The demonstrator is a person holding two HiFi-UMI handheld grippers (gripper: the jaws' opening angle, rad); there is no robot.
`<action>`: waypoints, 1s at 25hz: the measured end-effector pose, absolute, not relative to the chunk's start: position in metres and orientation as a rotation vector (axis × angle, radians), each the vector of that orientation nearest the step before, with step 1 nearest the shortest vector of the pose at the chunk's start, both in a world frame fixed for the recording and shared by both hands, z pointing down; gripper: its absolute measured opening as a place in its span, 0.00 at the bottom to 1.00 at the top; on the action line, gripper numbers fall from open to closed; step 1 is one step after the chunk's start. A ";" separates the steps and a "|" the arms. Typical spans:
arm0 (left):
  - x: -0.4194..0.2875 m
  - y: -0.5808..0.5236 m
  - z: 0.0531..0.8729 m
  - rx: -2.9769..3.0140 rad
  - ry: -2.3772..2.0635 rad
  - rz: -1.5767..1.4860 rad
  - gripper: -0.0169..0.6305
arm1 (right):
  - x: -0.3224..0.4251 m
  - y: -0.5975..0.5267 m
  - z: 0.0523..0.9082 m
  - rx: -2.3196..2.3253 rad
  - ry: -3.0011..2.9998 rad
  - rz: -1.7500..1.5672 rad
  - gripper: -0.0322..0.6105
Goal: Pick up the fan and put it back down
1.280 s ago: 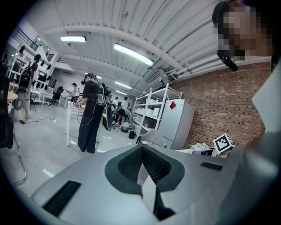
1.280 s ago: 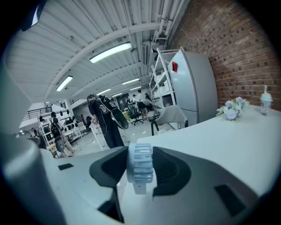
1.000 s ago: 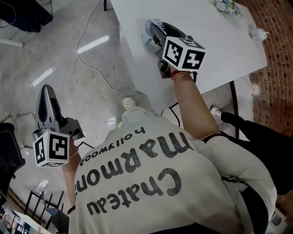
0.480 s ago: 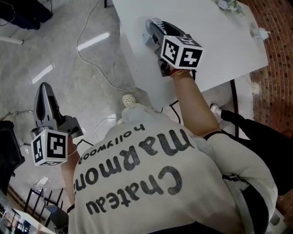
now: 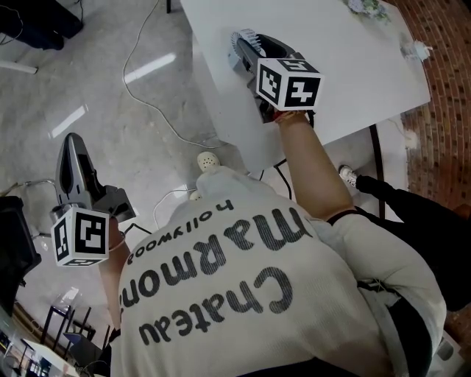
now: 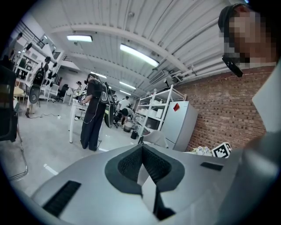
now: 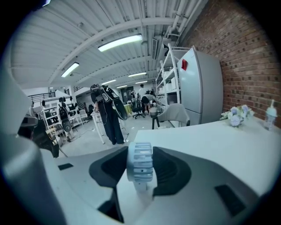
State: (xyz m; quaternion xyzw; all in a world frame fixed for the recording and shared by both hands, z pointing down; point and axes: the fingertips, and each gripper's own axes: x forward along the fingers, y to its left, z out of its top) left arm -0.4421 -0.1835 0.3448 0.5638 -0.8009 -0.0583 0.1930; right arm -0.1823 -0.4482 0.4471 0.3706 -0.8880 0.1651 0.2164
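A small white fan (image 5: 241,41) with a ribbed round head stands at the left edge of the white table (image 5: 338,51). My right gripper (image 5: 247,48) is shut on it. In the right gripper view the fan's head (image 7: 140,161) sits edge-on between the two dark pads, touching both; its stem drops out of sight behind the gripper body, so whether the base rests on the table (image 7: 215,140) cannot be told. My left gripper (image 5: 73,145) hangs over the floor at the left, far from the table. Its pads meet at the tip (image 6: 142,147) with nothing between them.
A bunch of pale flowers (image 5: 366,9) and a small white bottle (image 5: 414,51) sit at the table's far side. A white cable (image 5: 143,96) and a round white object (image 5: 207,163) lie on the floor. A person in black (image 6: 93,112) stands far off.
My right gripper has rolled slightly with the fan still in it, its marker cube shifting a little up and left. The left gripper has kept still.
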 end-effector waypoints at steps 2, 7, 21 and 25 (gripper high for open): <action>-0.442 -0.183 0.345 1.581 -2.245 -0.158 0.03 | -0.183 -0.446 0.447 1.019 -2.459 0.429 0.33; -0.437 -0.180 0.345 1.582 -2.245 -0.168 0.03 | -0.184 -0.440 0.448 0.996 -2.459 0.361 0.33; -0.435 -0.175 0.337 1.610 -2.250 -0.184 0.03 | -0.185 -0.430 0.448 0.957 -2.435 0.301 0.33; -0.433 -0.173 0.337 1.608 -2.250 -0.177 0.03 | -0.183 -0.428 0.449 0.968 -2.429 0.304 0.33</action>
